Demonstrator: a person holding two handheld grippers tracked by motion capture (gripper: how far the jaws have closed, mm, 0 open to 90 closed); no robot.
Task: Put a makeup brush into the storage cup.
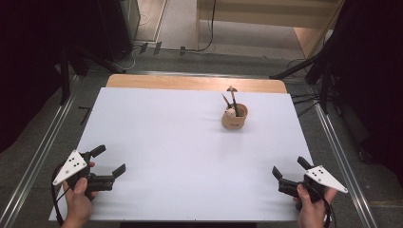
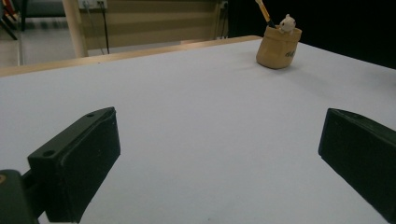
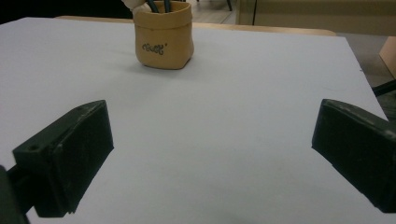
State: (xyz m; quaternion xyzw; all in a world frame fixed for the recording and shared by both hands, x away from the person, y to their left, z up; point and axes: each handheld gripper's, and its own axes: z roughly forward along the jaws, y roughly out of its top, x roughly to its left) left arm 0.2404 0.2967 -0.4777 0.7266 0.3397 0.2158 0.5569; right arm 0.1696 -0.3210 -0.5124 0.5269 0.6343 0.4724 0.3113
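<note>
Both tongs, left (image 1: 110, 160) and right (image 1: 288, 170), rest spread and empty on the counter (image 1: 180, 156); best approach the pen pot (image 1: 234, 117) slowly, from above.

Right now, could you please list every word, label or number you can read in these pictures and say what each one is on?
Dark curly script on the front of the tan pen pot: too small and blurred to read in the right gripper view.
The same mark on the pot's side in the left gripper view: a dark smudge, unreadable.
White table cover: no writing visible.
Grey plate on the left hand-held gripper: black dots, no text.
</note>
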